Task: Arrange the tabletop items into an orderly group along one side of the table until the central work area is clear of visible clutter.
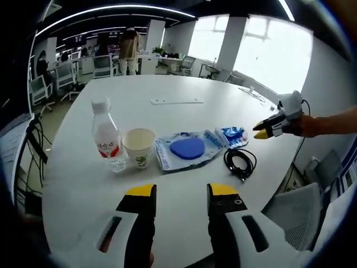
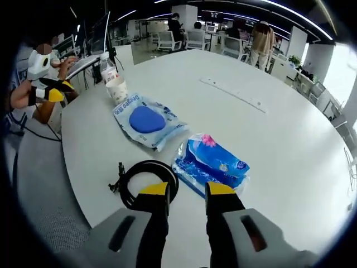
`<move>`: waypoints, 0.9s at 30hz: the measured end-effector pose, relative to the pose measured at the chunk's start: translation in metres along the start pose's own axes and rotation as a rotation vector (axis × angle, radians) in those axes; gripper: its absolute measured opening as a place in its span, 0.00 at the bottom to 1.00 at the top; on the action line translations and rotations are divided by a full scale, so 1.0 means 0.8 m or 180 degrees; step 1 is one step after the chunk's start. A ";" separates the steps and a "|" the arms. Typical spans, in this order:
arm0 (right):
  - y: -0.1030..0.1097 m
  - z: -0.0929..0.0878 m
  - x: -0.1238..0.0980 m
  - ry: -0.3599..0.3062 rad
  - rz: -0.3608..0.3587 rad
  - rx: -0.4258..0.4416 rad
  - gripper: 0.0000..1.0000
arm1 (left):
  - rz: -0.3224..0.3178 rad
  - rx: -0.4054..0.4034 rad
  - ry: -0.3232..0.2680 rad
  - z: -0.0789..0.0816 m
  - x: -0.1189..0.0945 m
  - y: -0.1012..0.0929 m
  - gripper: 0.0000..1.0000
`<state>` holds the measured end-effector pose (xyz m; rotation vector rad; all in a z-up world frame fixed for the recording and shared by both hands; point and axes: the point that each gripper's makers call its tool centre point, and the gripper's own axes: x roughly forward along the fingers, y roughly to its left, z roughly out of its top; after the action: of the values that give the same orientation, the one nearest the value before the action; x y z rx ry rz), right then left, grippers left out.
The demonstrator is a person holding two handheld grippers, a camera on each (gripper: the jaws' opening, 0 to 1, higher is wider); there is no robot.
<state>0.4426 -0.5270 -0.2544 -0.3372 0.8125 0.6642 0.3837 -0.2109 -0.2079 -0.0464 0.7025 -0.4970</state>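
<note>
On the white round table a row runs left to right: a clear water bottle with a red label, a paper cup, a clear bag holding a blue disc, a blue tissue packet and a coiled black cable. My left gripper stands open just short of the row, holding nothing. My right gripper is open over the near table edge, between the cable and the tissue packet. Farther off lie the bag, cup and bottle.
A long white strip lies near the table's middle, apart from the row. The right gripper, held by a hand, hovers beyond the table's right edge. Office chairs, desks and standing people surround the table.
</note>
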 end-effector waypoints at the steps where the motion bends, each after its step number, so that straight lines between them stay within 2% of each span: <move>1: 0.003 -0.001 -0.003 -0.0010 0.0003 0.0003 0.26 | -0.0002 0.0007 0.0005 0.000 -0.002 0.001 0.35; 5: 0.017 -0.003 -0.017 -0.0124 0.0056 0.0062 0.30 | 0.0004 -0.0003 0.0020 -0.006 -0.005 0.008 0.35; 8: 0.019 -0.006 -0.024 -0.0123 0.0050 0.0041 0.35 | 0.0012 -0.0004 0.0030 -0.009 -0.006 0.012 0.35; 10: 0.019 -0.004 -0.031 -0.0218 0.0056 0.0122 0.38 | 0.0023 -0.0004 0.0043 -0.013 -0.007 0.014 0.35; 15: 0.030 -0.001 -0.040 -0.0312 0.0101 0.0176 0.41 | 0.0033 0.0001 0.0080 -0.024 -0.009 0.016 0.36; 27: 0.065 -0.006 -0.032 -0.0288 0.0248 0.0079 0.43 | 0.0026 -0.0022 0.0106 -0.035 -0.009 0.018 0.37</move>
<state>0.3926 -0.5011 -0.2399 -0.2521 0.7497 0.7364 0.3674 -0.1911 -0.2279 -0.0419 0.7368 -0.4885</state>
